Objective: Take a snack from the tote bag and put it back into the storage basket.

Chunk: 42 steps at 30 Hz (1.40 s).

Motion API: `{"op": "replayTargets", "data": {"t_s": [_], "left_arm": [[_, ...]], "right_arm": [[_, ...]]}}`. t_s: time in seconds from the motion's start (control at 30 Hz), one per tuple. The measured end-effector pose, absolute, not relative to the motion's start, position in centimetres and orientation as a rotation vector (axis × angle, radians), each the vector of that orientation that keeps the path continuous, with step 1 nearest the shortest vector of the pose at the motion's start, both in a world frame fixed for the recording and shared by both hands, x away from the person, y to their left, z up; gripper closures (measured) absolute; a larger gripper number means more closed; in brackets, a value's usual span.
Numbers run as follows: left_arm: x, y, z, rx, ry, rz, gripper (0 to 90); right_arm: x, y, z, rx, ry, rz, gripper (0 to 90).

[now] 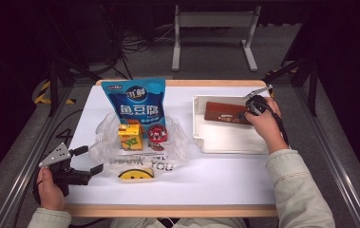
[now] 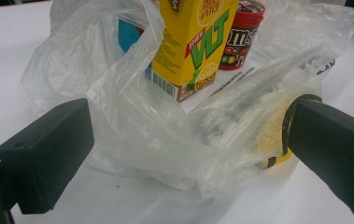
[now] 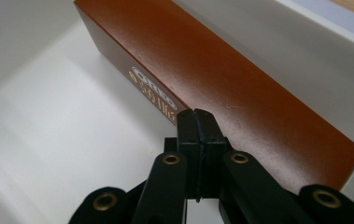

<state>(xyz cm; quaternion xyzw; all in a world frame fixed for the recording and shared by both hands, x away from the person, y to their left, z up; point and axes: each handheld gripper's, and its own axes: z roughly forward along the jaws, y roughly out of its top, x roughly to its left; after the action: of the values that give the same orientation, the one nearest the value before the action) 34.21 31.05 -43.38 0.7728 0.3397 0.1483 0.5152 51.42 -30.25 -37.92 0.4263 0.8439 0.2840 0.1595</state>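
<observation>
Right gripper (image 3: pixel 197 116), pressed together, meets the brown box (image 3: pixel 221 79); left gripper (image 2: pixel 184 144) spread around the plastic bag (image 2: pixel 165 135).

Between my two hands the near surface (image 1: pixel 206 183) lies bare, so I can cross freely. The crumpled bag (image 1: pixel 142 156) with carton (image 1: pixel 130 136) and pouch (image 1: pixel 137 102) blocks my left; the tray wall (image 1: pixel 196 123) and brown box (image 1: pixel 225 112) hem in my right.

I see the box (image 1: pixel 226 113) in the tray (image 1: pixel 225 142) at 2 o'clock. Bag (image 1: pixel 142 147) at 10 o'clock holds carton (image 1: pixel 130 136), tub (image 1: pixel 157 134) right of it, pouch (image 1: pixel 137 102) behind both.
</observation>
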Motion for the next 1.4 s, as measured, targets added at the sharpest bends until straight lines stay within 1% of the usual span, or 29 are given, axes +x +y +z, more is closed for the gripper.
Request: {"op": "replayTargets", "data": {"t_s": [0.5,0.63,0.7,0.8,0.93,1.07,1.1,1.17,1.27,1.33,1.4], "left_arm": [[34.0,31.2,-43.3,1.846,0.82,0.358,1.2],[34.1,31.1,-43.3,1.844,0.821,0.357,1.3],[34.1,31.1,-43.3,1.842,0.819,0.358,1.3],[34.2,31.1,-43.3,1.84,0.82,0.357,1.3],[34.3,31.1,-43.3,1.83,0.824,0.356,1.3],[34.3,31.1,-43.3,1.827,0.822,0.356,1.3],[34.3,31.2,-43.3,1.828,0.82,0.357,1.3],[34.3,31.2,-43.3,1.828,0.822,0.357,1.2],[34.4,31.1,-43.3,1.824,0.825,0.354,1.2],[34.5,31.1,-43.3,1.826,0.821,0.351,1.2],[34.5,31.0,-43.4,1.828,0.822,0.351,1.3]], "right_arm": [[51.7,-30.7,-38.1,1.237,2.368,0.83,88.0],[51.3,-30.1,-37.4,1.215,2.371,0.876,84.1],[51.0,-29.8,-36.8,1.201,2.365,0.904,79.5],[50.6,-29.3,-35.9,1.167,2.336,0.965,64.8],[50.0,-28.3,-34.8,1.138,2.303,1.081,51.5],[49.5,-27.2,-33.3,1.106,2.268,1.194,42.9],[49.5,-27.2,-33.3,1.106,2.268,1.194,42.9],[49.2,-26.3,-32.4,1.068,2.26,1.251,38.3],[49.1,-25.7,-31.9,1.043,2.265,1.274,36.8],[48.9,-24.5,-31.2,0.966,2.275,1.298,32.2],[48.8,-24.2,-31.0,0.953,2.28,1.304,31.6]]}}
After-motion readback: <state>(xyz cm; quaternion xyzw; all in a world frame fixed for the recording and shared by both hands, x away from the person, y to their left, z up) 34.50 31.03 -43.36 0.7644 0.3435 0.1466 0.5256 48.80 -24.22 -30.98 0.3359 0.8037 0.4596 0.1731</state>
